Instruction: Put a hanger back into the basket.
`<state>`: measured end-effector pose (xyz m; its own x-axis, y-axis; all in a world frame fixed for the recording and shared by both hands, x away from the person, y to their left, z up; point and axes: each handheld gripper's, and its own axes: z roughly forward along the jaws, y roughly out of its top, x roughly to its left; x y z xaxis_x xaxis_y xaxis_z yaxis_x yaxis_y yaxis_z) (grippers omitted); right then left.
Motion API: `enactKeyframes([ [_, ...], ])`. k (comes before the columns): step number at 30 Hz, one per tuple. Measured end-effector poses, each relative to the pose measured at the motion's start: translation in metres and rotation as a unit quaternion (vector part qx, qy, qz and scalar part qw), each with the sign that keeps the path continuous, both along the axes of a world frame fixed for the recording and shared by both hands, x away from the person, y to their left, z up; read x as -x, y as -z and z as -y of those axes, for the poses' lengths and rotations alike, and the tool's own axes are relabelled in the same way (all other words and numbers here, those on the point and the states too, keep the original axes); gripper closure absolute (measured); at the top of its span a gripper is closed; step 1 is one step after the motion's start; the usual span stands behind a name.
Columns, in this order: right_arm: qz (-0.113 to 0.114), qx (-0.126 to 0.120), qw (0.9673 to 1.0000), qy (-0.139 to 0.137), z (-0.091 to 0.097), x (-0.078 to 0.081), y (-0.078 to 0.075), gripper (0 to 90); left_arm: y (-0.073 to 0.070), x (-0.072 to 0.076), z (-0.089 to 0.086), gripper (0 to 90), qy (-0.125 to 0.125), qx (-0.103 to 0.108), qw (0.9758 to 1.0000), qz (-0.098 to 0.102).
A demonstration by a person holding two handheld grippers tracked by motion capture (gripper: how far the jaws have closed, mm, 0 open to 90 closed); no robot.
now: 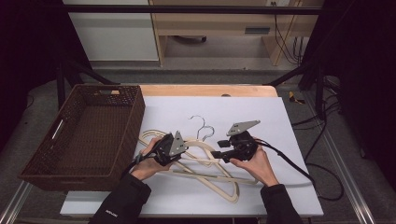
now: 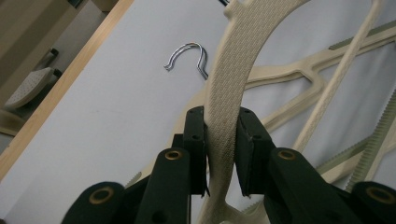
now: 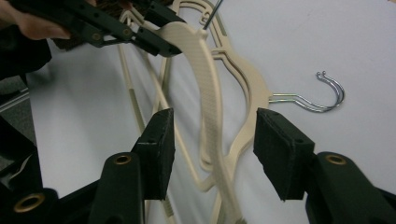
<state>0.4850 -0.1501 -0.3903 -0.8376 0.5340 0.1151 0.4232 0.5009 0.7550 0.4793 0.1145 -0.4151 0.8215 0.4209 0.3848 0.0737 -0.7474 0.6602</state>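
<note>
Several cream plastic hangers (image 1: 208, 169) with metal hooks (image 1: 201, 122) lie tangled on the white board (image 1: 271, 186). My left gripper (image 1: 186, 150) is shut on the ribbed arm of one hanger (image 2: 229, 79), its pads (image 2: 196, 140) pressing both sides, and holds it tilted up off the pile. In the right gripper view that lifted hanger (image 3: 205, 70) curves down from the left gripper (image 3: 159, 39). It passes between the jaws of my right gripper (image 3: 212, 128), which stand open and apart from it. In the high view the right gripper (image 1: 217, 154) points left at the hangers.
A dark woven basket (image 1: 133, 126) stands at the board's left edge, empty inside. The wooden table edge (image 1: 210, 90) runs behind the board. A black cable (image 1: 299, 168) trails right from the right gripper. Two hooks (image 3: 327, 93) rest on bare board beyond the pile.
</note>
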Motion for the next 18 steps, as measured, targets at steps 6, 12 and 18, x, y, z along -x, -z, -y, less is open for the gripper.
enactKeyframes([
  [6,-0.024,0.011,0.9992,-0.031,-0.017,-0.014,0.008,55.2,-0.002,0.008,0.0,76.1,0.013,-0.008,0.9999,0.006],
  [12,-0.064,0.016,0.9959,-0.062,-0.02,-0.018,0.015,75.1,-0.002,0.015,0.002,76.1,0.021,-0.007,0.9997,0.007],
  [18,-0.089,0.004,0.9918,-0.092,-0.018,-0.016,0.012,83.0,-0.005,0.021,0.002,76.1,0.023,0.002,0.9997,0.004],
])
